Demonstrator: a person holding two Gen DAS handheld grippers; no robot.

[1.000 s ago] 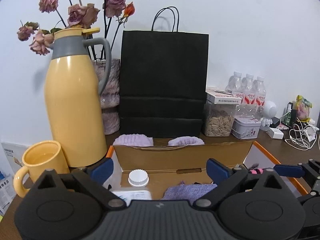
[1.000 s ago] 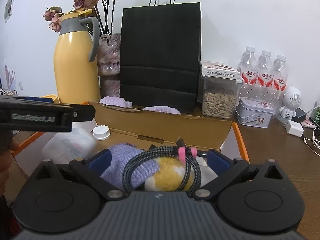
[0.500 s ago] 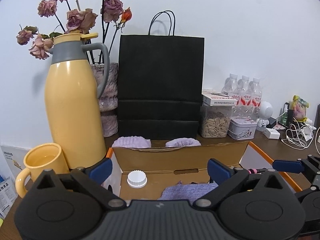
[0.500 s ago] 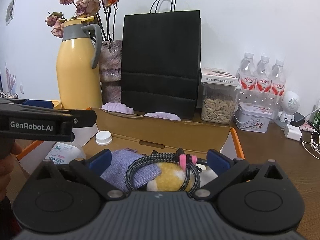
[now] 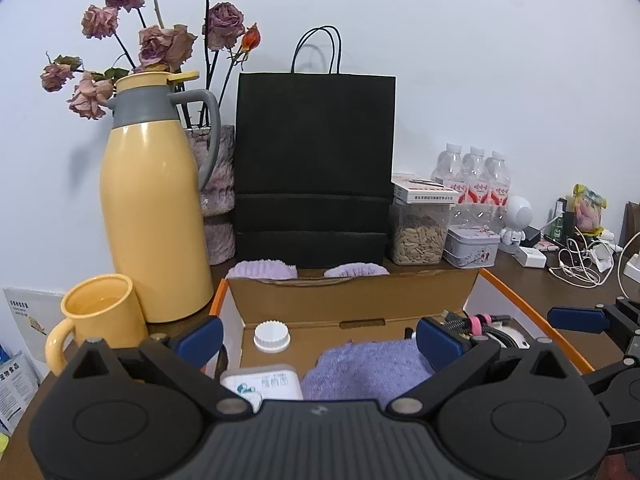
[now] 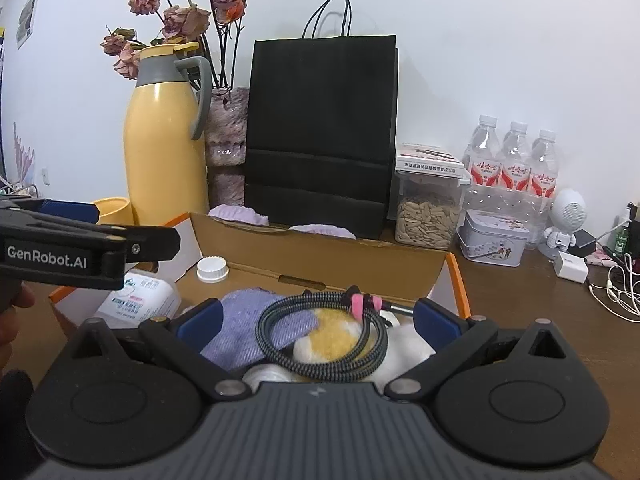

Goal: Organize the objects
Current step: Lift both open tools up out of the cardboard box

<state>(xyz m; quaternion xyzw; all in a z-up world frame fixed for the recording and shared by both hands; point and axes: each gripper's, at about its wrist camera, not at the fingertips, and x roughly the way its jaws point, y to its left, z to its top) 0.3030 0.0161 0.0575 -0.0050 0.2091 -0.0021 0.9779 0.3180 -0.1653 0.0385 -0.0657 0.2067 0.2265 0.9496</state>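
Both grippers hang over the open cardboard box (image 6: 320, 256) with jaws spread wide and nothing between the pads. Below the right gripper (image 6: 316, 322), the coiled braided cable (image 6: 320, 340) lies on a yellow-and-white plush toy (image 6: 340, 336) beside a purple cloth (image 6: 256, 328). Beneath the left gripper (image 5: 318, 338) lie the same cloth and a white-capped bottle (image 5: 264, 380).

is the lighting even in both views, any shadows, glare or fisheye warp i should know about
Left wrist view: soft, even light; the tall yellow thermos jug casts a faint grey shadow on the white wall to its left, corners vignette black. Right wrist view: similar light, a small highlight on the jug, strong barrel bending of the brown wooden table edge, all fairly sharp.
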